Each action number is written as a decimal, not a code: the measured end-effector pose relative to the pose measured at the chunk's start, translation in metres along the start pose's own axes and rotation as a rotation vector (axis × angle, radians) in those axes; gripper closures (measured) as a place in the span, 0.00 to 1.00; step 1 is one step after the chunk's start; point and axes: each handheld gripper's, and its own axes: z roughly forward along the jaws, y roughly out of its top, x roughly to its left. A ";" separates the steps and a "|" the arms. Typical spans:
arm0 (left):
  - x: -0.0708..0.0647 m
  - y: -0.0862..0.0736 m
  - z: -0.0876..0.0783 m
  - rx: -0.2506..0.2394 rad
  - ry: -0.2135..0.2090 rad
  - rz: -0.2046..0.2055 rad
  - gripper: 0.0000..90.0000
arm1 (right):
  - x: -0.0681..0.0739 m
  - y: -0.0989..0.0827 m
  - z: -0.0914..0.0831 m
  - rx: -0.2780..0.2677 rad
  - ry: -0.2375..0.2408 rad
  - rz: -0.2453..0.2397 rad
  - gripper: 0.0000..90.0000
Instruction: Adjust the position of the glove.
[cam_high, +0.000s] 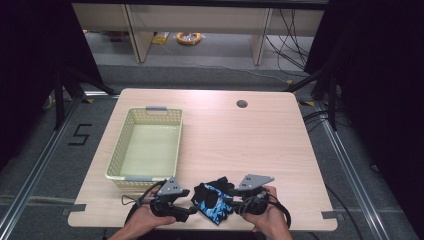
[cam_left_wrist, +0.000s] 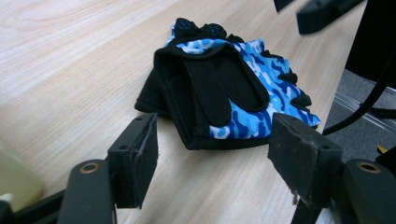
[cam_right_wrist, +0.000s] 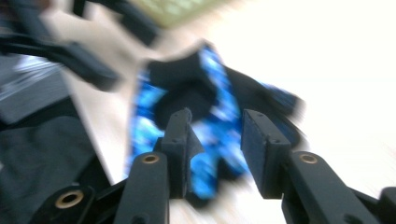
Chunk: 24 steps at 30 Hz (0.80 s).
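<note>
A fingerless glove (cam_high: 212, 200), blue camouflage with black palm patches, lies crumpled on the wooden table (cam_high: 250, 140) near its front edge. My left gripper (cam_high: 190, 204) is just left of it, held in a hand. In the left gripper view the glove (cam_left_wrist: 224, 88) lies ahead, and the left gripper (cam_left_wrist: 215, 140) stands open with its pads either side of the glove's near edge, not pressing it. My right gripper (cam_high: 231, 202) is at the glove's right side. In the blurred right gripper view the right gripper (cam_right_wrist: 218, 126) has its jaws apart over the glove (cam_right_wrist: 210, 116).
A pale green perforated basket (cam_high: 120, 145) stands empty on the left half of the table, just behind the left hand. A round cable hole (cam_high: 242, 104) is at the back. The table's front edge runs close under both hands.
</note>
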 end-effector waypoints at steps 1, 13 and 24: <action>0.000 0.000 0.000 0.019 0.008 -0.004 0.38 | -0.001 -0.004 -0.003 0.013 -0.037 0.029 0.69; -0.009 0.000 0.010 0.066 0.059 0.140 0.54 | -0.004 -0.018 0.022 0.070 -0.050 0.057 0.71; -0.010 -0.003 0.013 0.092 0.081 0.158 0.89 | -0.007 -0.021 0.028 0.085 0.000 0.040 0.99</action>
